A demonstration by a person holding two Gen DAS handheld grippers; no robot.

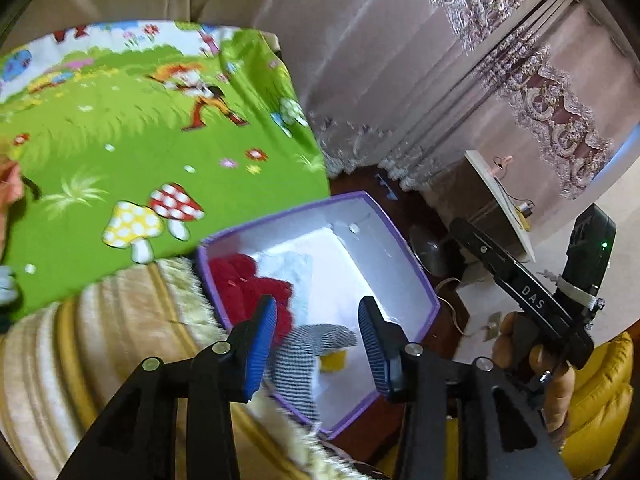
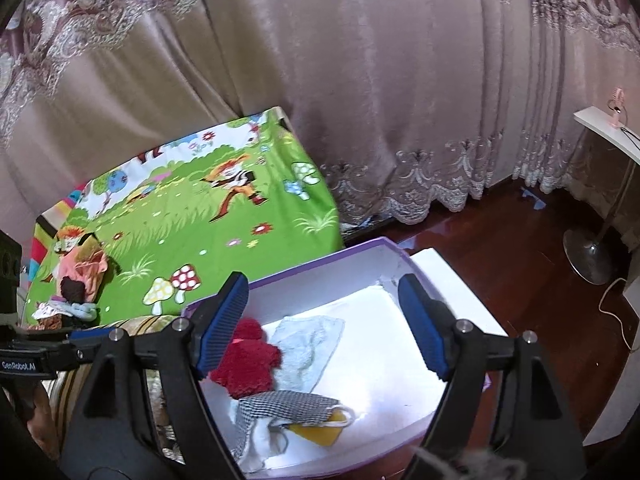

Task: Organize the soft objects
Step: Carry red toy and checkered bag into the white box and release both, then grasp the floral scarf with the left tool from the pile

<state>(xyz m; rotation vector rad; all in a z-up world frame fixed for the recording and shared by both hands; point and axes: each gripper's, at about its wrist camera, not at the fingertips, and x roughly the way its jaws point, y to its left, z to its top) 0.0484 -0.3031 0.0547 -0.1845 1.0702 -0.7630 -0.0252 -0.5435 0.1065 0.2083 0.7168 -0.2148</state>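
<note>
A white box with a purple rim (image 1: 404,240) (image 2: 360,245) stands on the floor beside the bed. In it lie a red fuzzy cloth (image 1: 244,280) (image 2: 248,360), a white towel (image 1: 292,268) (image 2: 308,344), a black-and-white checked cloth (image 1: 308,352) (image 2: 288,404) and a yellow piece (image 1: 334,360) (image 2: 320,432). The checked cloth hangs partly over the near rim. My left gripper (image 1: 318,308) is open above it, pads clear of the cloth. My right gripper (image 2: 323,280) hovers open over the box, holding nothing. More soft items are piled (image 2: 76,292) on the green mat.
A green cartoon play mat (image 1: 120,140) (image 2: 192,224) covers the bed over a beige fringed spread (image 1: 100,340). Curtains (image 2: 360,100) hang behind. A fan base (image 2: 588,256), a white side table (image 2: 608,132) and a cable lie on the wooden floor. A yellow cushion (image 1: 600,400) sits at right.
</note>
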